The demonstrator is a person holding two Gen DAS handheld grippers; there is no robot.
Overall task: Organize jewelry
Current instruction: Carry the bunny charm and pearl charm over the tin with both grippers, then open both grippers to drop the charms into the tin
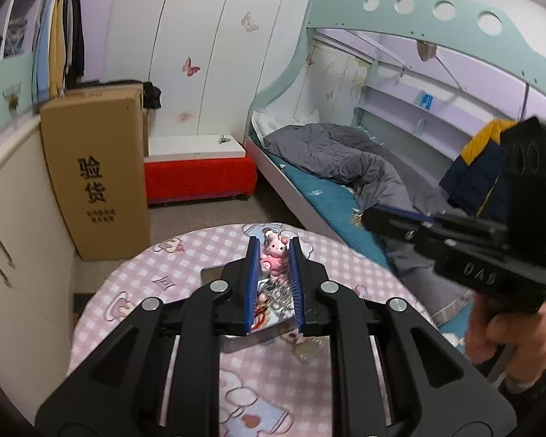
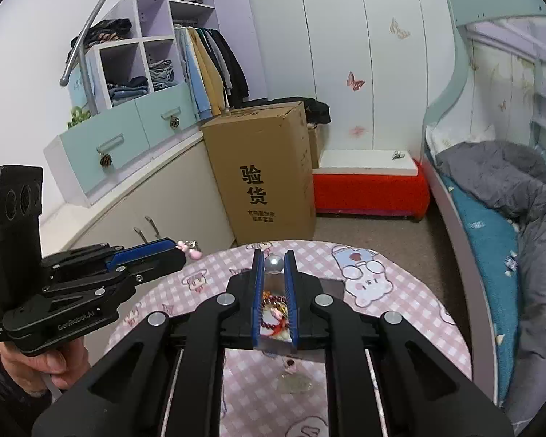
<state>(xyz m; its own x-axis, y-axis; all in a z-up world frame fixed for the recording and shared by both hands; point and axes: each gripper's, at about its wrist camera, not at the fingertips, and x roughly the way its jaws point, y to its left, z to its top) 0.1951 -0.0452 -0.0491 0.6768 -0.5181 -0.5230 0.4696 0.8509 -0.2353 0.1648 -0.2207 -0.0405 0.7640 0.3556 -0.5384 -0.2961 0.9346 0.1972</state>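
My left gripper is shut on a pink bunny charm and holds it above the round table; the charm also shows in the right wrist view. My right gripper is shut on a large silver pearl, held over a dark tray. The tray holds a red bead bracelet and other small jewelry, partly hidden by the fingers. A small clear piece of jewelry lies on the pink checked cloth nearer me.
A tall cardboard box stands on the floor beyond the table, beside cream cabinets. A red bench sits at the back. A bed with a grey quilt runs along the right.
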